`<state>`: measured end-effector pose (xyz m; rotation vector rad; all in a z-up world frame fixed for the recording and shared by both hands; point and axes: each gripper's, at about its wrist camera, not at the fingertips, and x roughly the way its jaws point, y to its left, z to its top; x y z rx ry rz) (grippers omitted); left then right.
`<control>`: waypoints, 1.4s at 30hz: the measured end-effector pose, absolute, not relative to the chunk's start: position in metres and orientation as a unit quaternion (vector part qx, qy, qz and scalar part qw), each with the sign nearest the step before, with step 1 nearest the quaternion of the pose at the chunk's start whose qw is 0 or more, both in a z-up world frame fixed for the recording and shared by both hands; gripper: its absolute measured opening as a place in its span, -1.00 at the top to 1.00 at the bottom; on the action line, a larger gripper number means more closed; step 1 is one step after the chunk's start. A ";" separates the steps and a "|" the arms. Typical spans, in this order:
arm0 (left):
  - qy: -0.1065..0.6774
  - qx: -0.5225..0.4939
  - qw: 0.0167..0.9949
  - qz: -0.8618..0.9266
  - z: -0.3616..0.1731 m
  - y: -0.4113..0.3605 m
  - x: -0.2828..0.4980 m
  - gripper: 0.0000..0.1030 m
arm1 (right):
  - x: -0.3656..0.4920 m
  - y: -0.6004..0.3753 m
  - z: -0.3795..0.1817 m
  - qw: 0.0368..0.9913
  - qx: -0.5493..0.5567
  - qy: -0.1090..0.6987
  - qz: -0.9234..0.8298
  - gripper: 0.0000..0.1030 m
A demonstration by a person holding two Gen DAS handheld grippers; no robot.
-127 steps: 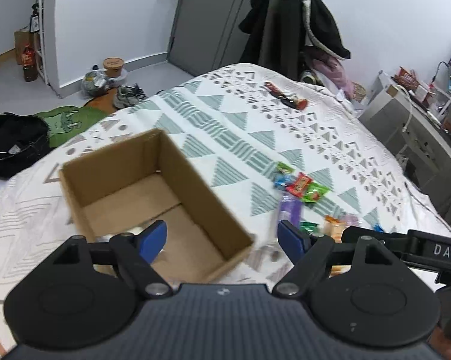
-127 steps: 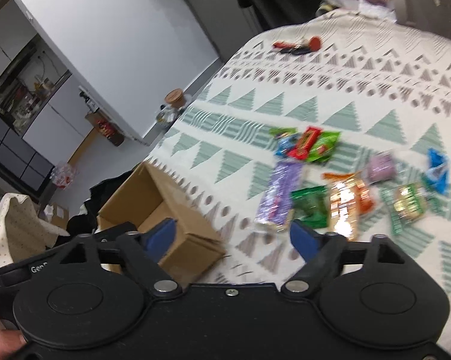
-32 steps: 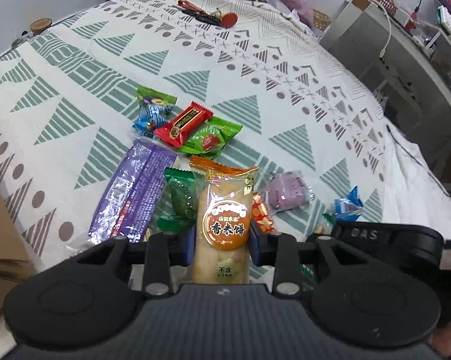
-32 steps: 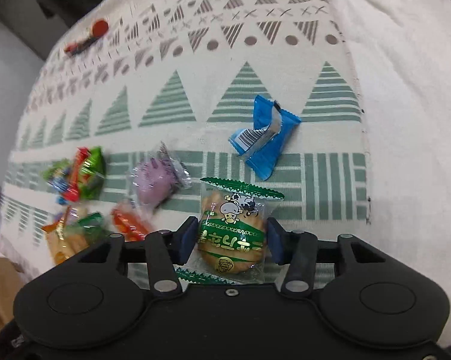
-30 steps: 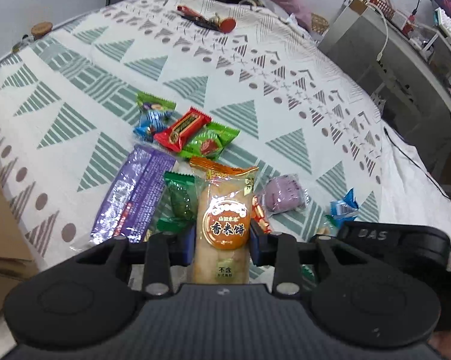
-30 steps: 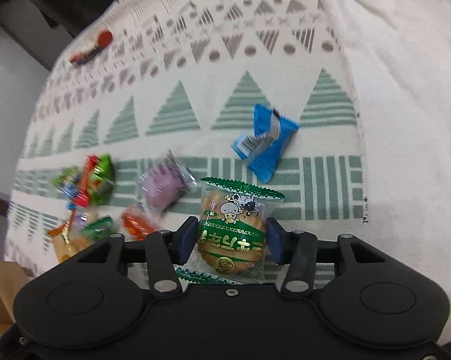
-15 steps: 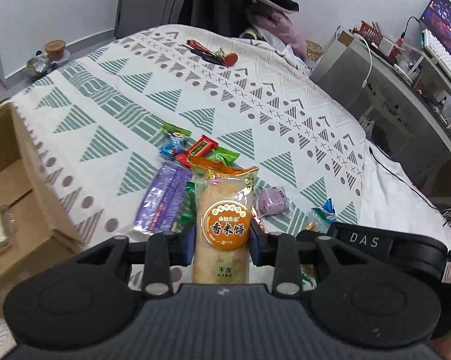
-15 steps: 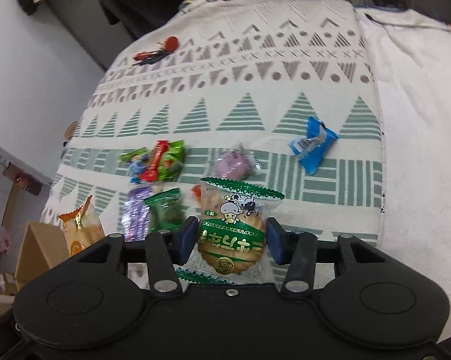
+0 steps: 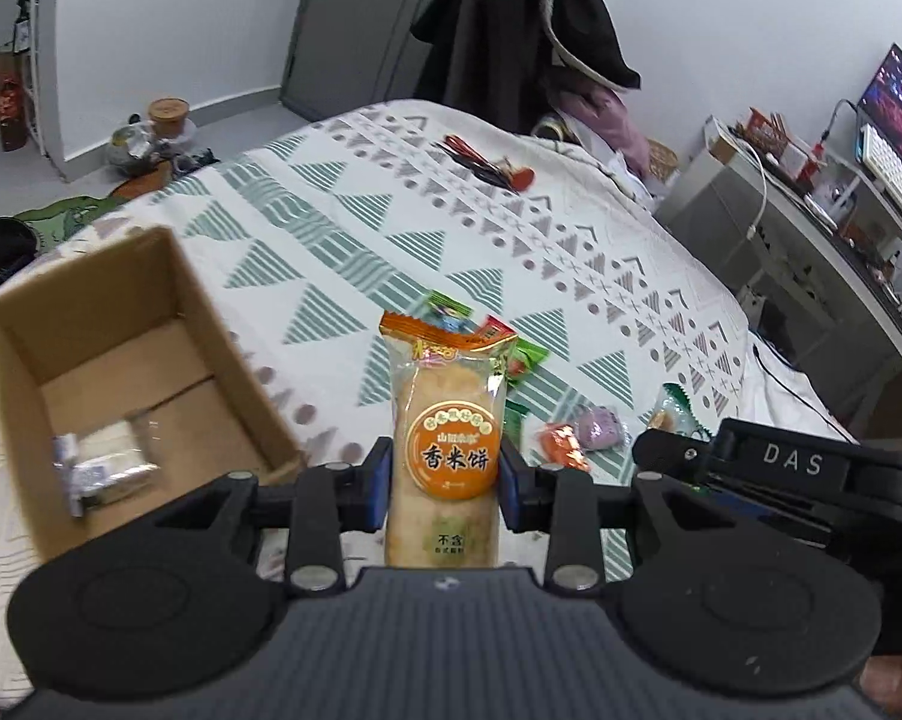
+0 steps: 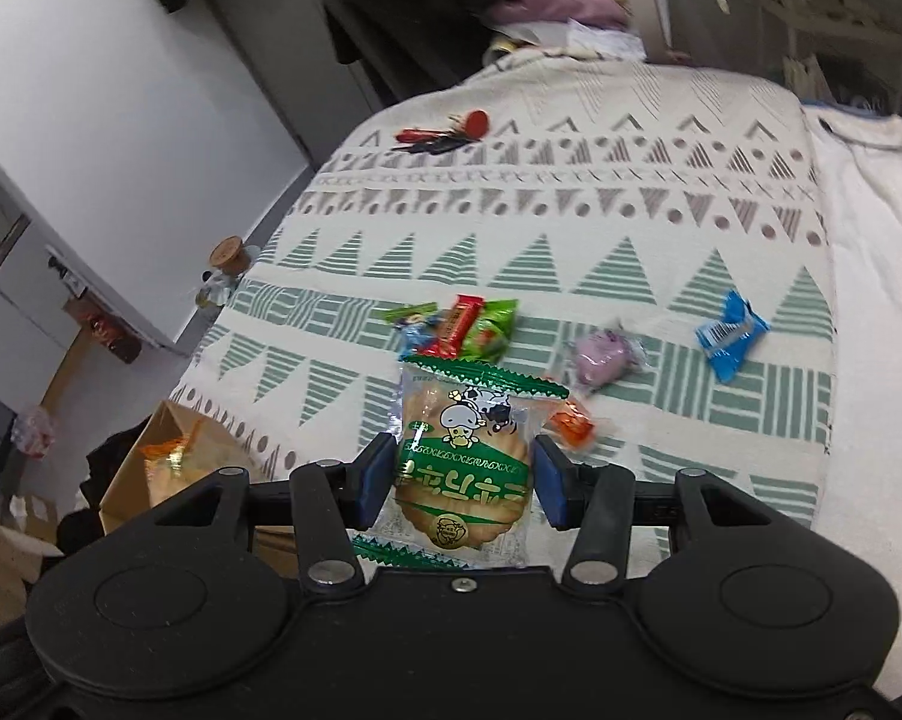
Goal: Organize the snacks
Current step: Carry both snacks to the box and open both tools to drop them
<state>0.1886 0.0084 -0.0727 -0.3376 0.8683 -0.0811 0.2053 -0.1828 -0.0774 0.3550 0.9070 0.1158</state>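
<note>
Left gripper [image 9: 445, 483] fingers clamp the orange pack [image 9: 445, 438], right gripper [image 10: 460, 483] fingers the green pack [image 10: 460, 468]; cardboard box [image 9: 235, 360] holds one wrapped snack [image 9: 106, 465]; several remain on the bed [image 10: 571, 228].

Orange rice-cracker pack [image 9: 448, 456]: bottom end hidden behind left gripper [image 9: 445, 483] body. Green biscuit pack [image 10: 466, 468]: lower edge likewise covered by right gripper [image 10: 460, 483] body. Cardboard box [image 10: 130, 480] in right wrist view mostly blocked; silver packet [image 9: 106, 465] in box blurred, label unreadable.
</note>
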 end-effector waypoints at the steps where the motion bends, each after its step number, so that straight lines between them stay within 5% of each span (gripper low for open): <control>1: 0.416 -0.164 0.894 -0.036 -0.071 0.015 0.187 0.34 | 0.205 -0.179 -0.076 0.883 0.168 0.435 0.059 0.07; 31: 0.425 -0.205 0.881 0.037 -0.103 0.145 0.174 0.34 | 0.212 -0.044 -0.086 0.887 0.119 0.420 0.149 0.07; 42: 0.440 -0.240 0.864 0.051 -0.125 0.166 0.185 -0.10 | 0.223 -0.015 -0.094 0.867 0.120 0.441 0.198 0.04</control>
